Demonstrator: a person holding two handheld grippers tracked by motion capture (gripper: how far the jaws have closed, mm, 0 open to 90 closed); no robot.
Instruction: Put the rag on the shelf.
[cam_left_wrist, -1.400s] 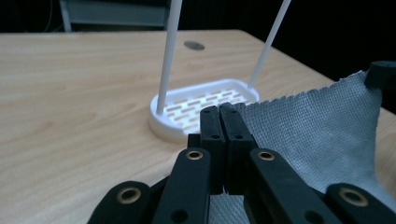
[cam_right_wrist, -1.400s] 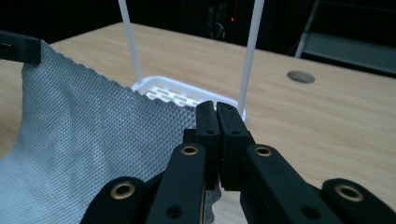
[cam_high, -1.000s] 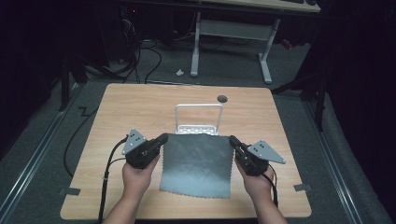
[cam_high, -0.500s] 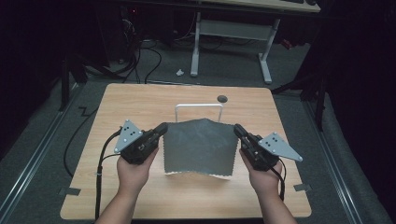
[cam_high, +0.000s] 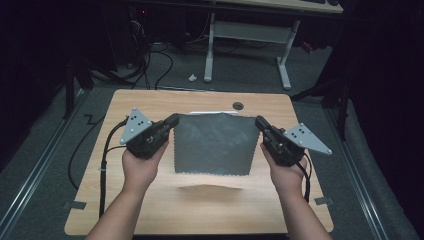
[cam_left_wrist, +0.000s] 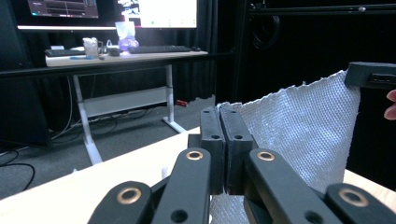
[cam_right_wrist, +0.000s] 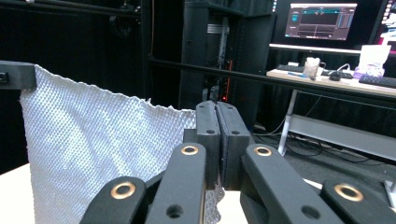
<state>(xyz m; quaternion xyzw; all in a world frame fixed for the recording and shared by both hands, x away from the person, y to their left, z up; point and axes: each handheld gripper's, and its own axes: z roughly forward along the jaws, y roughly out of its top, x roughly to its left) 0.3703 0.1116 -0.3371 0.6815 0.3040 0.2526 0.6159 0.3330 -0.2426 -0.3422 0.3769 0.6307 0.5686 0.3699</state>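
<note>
Grey woven cloth (cam_high: 214, 144) hangs stretched in the middle of the high view, held up off the wooden table (cam_high: 200, 210) by its two upper corners. Its zigzag lower edge hangs free, with a shadow on the tabletop below it.

Left gripper (cam_high: 171, 121), left of centre in the high view: jaws clamped tight on the cloth's upper left corner. In the left gripper view the two black pads (cam_left_wrist: 212, 149) sit pressed together at centre frame, the cloth (cam_left_wrist: 299, 135) running out from between them to the right, up to the other gripper at the upper right edge.

Right gripper (cam_high: 259, 122), right of centre in the high view: jaws likewise pinched on the upper right corner. In the right gripper view the closed pads (cam_right_wrist: 231, 144) stand at centre, the cloth (cam_right_wrist: 93, 154) spreading off to the left.

A white wire rack (cam_high: 212, 113) peeks out just behind the cloth's top edge.
</note>
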